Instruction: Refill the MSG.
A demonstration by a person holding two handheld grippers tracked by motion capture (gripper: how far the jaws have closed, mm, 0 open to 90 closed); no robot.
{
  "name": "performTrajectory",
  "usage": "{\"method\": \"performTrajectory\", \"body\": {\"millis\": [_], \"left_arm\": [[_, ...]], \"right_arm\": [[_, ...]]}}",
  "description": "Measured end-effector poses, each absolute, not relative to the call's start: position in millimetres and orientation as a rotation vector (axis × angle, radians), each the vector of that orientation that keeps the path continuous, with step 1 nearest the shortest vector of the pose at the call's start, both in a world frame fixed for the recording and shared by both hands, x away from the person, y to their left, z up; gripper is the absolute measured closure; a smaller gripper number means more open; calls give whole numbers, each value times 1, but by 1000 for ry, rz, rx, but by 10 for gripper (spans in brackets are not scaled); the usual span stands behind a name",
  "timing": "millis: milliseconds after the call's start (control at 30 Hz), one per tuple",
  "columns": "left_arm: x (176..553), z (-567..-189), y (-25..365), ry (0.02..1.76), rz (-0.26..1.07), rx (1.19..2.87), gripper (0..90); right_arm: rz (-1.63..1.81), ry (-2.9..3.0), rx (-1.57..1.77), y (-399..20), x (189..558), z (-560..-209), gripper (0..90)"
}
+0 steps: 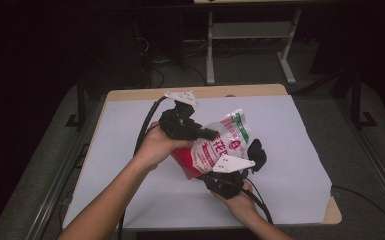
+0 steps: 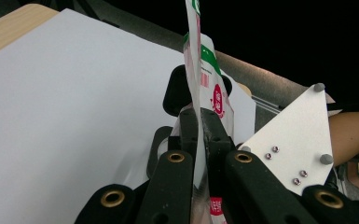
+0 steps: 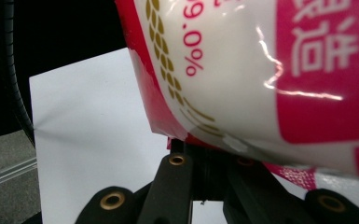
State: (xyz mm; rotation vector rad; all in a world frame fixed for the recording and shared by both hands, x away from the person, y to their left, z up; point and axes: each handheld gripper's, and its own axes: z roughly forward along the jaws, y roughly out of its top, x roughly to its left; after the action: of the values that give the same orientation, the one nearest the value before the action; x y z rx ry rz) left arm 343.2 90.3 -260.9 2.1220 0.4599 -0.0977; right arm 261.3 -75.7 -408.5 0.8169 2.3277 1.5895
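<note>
High view: you hold the bag (image 1: 220, 145) above the table (image 1: 290, 150).
Left gripper (image 1: 207, 133) and right gripper (image 1: 223, 176) both clamp its edges.

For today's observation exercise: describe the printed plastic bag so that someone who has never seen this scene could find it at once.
Start at the wooden table under a white sheet. Above its middle, the left gripper and the right gripper pinch a glossy red-and-white plastic bag between them. It is the one colourful thing there, with pink lettering, a green band at its top and white filling inside.
</note>
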Motion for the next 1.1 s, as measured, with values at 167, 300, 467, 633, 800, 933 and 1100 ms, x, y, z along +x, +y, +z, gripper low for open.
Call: {"method": "performTrajectory", "body": {"millis": [167,300,467,633,800,933,1100], "left_arm": [[344,-260,91,461,-99,2129,900],[344,-259,90,465,-98,2131,900],[345,-258,87,463,-93,2142,900],[346,-257,85,461,-96,2148,900],[346,-256,82,460,-90,2167,900],[347,-255,80,462,-85,2179,900],[348,-254,78,466,-87,2186,900]], "right_arm": [[1603,2336,831,-75,262,-408,900],[1609,2335,833,-75,263,-408,900],[1614,2330,841,-76,264,-408,900],[1619,2325,861,-77,264,-407,900],[1629,2320,869,-77,264,-407,900],[1640,2311,881,-77,264,-408,900],[1647,2300,891,-77,264,-408,900]]}}
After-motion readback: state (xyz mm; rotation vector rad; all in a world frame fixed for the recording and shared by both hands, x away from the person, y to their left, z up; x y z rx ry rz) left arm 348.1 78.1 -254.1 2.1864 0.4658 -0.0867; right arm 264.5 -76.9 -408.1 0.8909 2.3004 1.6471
